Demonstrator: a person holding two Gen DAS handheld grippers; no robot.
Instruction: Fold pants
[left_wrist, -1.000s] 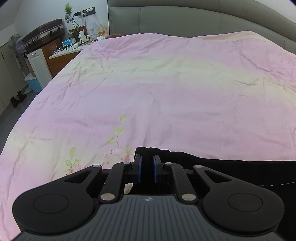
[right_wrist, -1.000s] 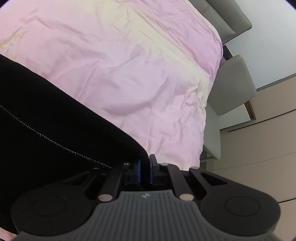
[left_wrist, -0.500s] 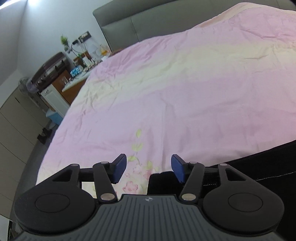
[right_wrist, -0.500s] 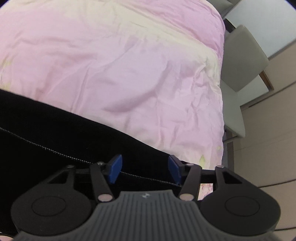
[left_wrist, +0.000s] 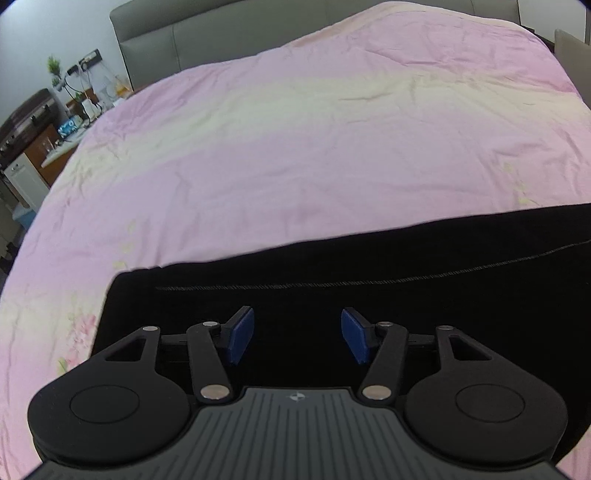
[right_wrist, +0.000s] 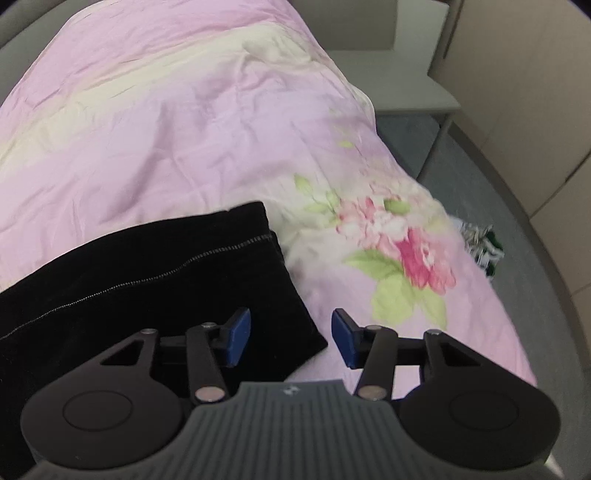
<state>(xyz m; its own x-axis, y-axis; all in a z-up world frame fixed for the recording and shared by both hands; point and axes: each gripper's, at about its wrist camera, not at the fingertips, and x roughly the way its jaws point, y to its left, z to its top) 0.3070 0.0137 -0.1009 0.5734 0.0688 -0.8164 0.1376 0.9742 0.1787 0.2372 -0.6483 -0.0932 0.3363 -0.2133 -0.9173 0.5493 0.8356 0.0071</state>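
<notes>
Pants (left_wrist: 369, 295) beneath downtilted, parted tongs (left_wrist: 297, 336)

Pants (left_wrist: 369, 266) flat on bed (left_wrist: 295, 147)

Below me is a bed (left_wrist: 295, 147) under a wrinkled pink and pale-yellow cover, flowers printed near its corners, a grey padded headboard (left_wrist: 221, 40) at its far end. Black pants (left_wrist: 369, 277) lie flat across the near part, a thin stitched seam running along them; their right end (right_wrist: 258, 251) stops just beside a big pink printed flower (right_wrist: 413, 258).
</notes>
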